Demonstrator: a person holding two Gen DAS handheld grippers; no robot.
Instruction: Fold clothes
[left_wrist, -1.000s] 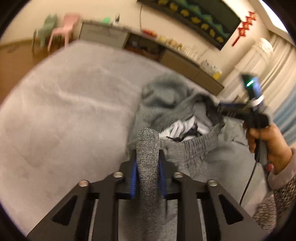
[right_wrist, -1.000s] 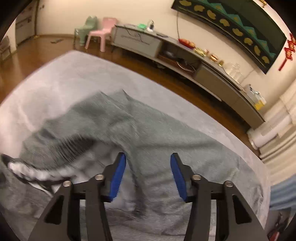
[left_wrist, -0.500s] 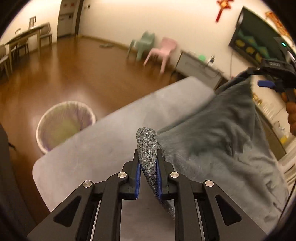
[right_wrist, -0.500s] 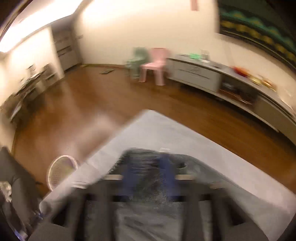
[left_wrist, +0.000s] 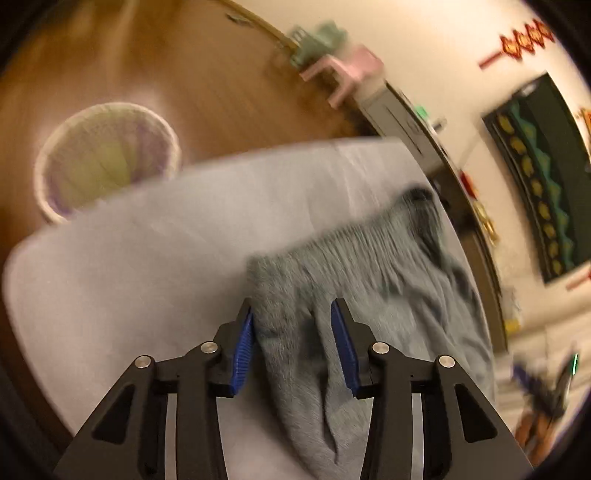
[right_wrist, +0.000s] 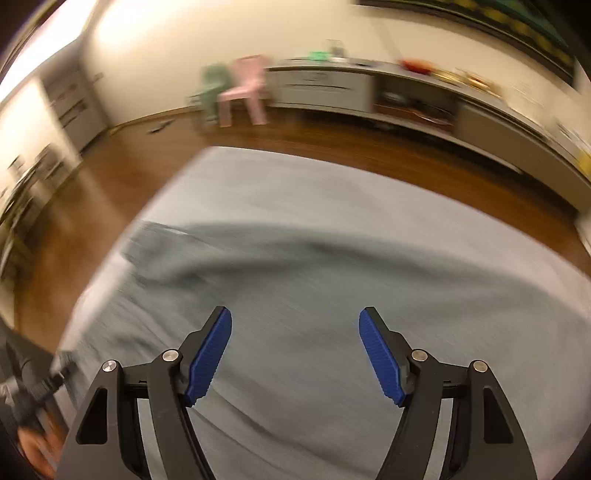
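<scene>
Grey padded surface (left_wrist: 129, 280), probably a bed or ottoman, carried the work; it reached ahead of both claws, with wood floor (right_wrist: 332, 147) beyond its far edge.

Grey knit garment (left_wrist: 369, 266) lay spread on that surface, directly under and ahead of the left claw (left_wrist: 291, 347) and running off to its right. In the right wrist view the same garment (right_wrist: 314, 295) filled the area beneath and beyond the right claw (right_wrist: 295, 350).

Left claw: jaws were opening, a narrow fold of the knit between the blue pads (left_wrist: 243, 350). The fabric appeared slack there and not pinched, though it sat close to the left pad.

Right claw: jaws spread wide, nothing between them, garment below.

White basket (left_wrist: 103, 162) stood on the floor, far ahead and to the left of the left claw, off the padded surface.

Both views were motion-blurred; garment edges hard to trace.

Risks, judged:
- The fold could catch on the left pad as the claw lifted away, dragging the laid edge out of line.
- The near-left corner sat near the surface edge; a tug could pull it over.
- Wrinkles ahead of the left claw could get folded in if not smoothed.
- Right claw could grab two layers through blur-hidden overlap.
</scene>
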